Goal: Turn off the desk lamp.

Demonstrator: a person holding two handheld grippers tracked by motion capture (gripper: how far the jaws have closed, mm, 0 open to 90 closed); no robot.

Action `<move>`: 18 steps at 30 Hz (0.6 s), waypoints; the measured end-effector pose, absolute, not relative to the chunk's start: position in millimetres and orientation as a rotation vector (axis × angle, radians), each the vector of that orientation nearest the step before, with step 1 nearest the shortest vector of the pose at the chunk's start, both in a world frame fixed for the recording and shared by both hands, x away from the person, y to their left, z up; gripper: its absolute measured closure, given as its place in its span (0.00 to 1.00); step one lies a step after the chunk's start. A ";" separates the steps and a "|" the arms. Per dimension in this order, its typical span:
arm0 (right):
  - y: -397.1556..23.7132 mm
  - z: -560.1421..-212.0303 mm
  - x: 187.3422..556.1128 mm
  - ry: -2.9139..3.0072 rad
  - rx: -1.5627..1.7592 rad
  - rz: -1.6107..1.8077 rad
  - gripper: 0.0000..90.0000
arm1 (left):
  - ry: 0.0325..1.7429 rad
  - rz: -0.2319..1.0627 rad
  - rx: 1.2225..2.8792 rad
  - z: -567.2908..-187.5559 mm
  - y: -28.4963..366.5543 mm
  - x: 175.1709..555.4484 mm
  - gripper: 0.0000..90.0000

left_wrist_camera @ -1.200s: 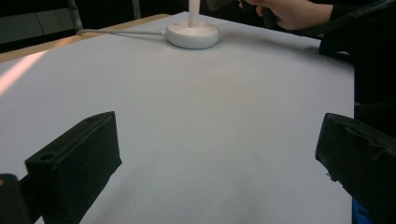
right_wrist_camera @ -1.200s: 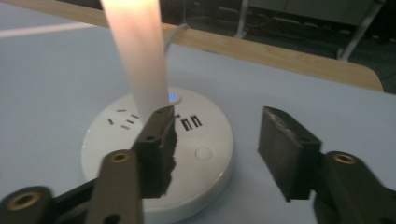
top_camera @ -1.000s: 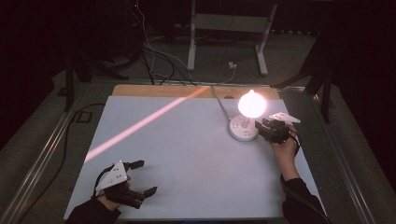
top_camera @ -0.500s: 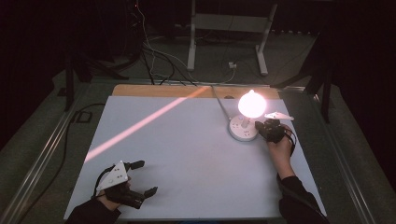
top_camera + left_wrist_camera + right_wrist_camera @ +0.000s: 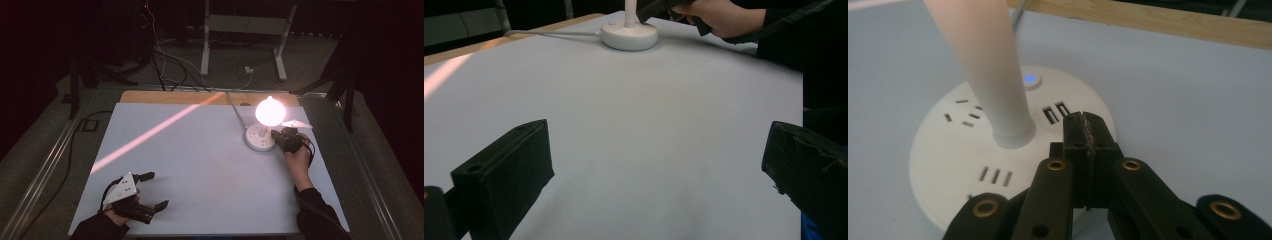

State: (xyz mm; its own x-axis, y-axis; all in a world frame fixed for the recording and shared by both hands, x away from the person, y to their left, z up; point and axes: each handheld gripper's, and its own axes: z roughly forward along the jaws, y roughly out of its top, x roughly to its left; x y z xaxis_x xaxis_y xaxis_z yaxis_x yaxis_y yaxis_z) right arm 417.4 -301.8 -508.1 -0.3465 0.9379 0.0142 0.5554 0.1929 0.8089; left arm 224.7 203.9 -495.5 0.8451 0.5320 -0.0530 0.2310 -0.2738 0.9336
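The lit lamp (image 5: 263,131) is stood near the table's (image 5: 200,165) far right edge. The right gripper (image 5: 1087,131) is held over the lamp's round base, its jaws just pressed together on nothing. The left gripper (image 5: 152,191) is rested at the near left, jaws wide apart.

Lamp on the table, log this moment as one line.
lamp: lit | lamp base: blue light on | right gripper: shut, empty, over base | left gripper: open, empty, apart
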 end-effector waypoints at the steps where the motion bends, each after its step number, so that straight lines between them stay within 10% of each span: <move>1: -302.6 -508.8 416.9 1.977 1.392 1.031 1.00 | 0.574 0.322 1.859 -495.7 203.7 224.8 0.01; 18: -309.2 -495.9 412.9 1.911 1.386 1.094 0.99 | 0.577 0.321 1.859 -496.0 203.2 225.3 0.01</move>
State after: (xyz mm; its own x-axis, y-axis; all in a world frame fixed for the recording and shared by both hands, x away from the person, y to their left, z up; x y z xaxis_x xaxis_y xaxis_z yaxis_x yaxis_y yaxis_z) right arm 412.9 -309.2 -495.9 -0.3308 0.9429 0.0386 0.5105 0.1444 0.8477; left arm 225.3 203.2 -496.0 0.8440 0.5334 -0.0559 0.2340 -0.2724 0.9333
